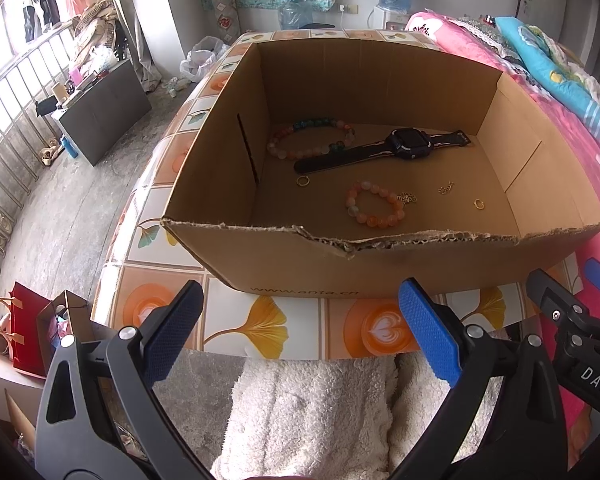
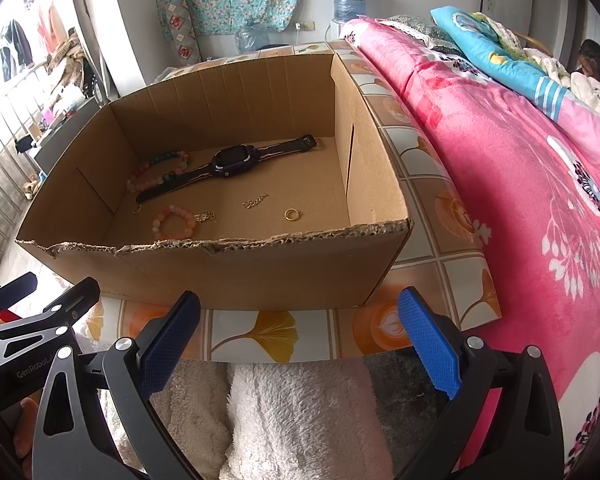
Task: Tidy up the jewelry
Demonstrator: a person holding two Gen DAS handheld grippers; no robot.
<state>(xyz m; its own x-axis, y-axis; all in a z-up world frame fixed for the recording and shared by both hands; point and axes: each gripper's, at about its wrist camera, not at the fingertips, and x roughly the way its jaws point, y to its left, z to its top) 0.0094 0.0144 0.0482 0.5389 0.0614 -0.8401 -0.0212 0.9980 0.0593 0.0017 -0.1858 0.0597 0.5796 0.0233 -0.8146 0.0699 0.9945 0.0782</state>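
Observation:
An open cardboard box (image 1: 300,264) (image 2: 240,276) stands on a patterned table. Inside lie a black watch (image 1: 410,144) (image 2: 232,162), a large multicoloured bead bracelet (image 1: 288,148) (image 2: 148,170), a small pink bead bracelet (image 1: 374,220) (image 2: 168,234) with a gold charm (image 1: 407,198) (image 2: 205,216), a gold chain piece (image 1: 446,189) (image 2: 255,201) and two gold rings (image 1: 303,181) (image 1: 479,203) (image 2: 291,214) (image 2: 137,210). My left gripper (image 1: 300,328) and right gripper (image 2: 300,332) both hang open and empty before the box's near wall, side by side.
The table (image 1: 260,332) (image 2: 440,208) has a tiled ginkgo cover. A bed with a pink blanket (image 2: 520,184) runs along the right. White fleece-covered legs (image 1: 312,420) sit below the grippers. A red gift bag (image 1: 28,328) and a dark cabinet (image 1: 104,112) stand on the left.

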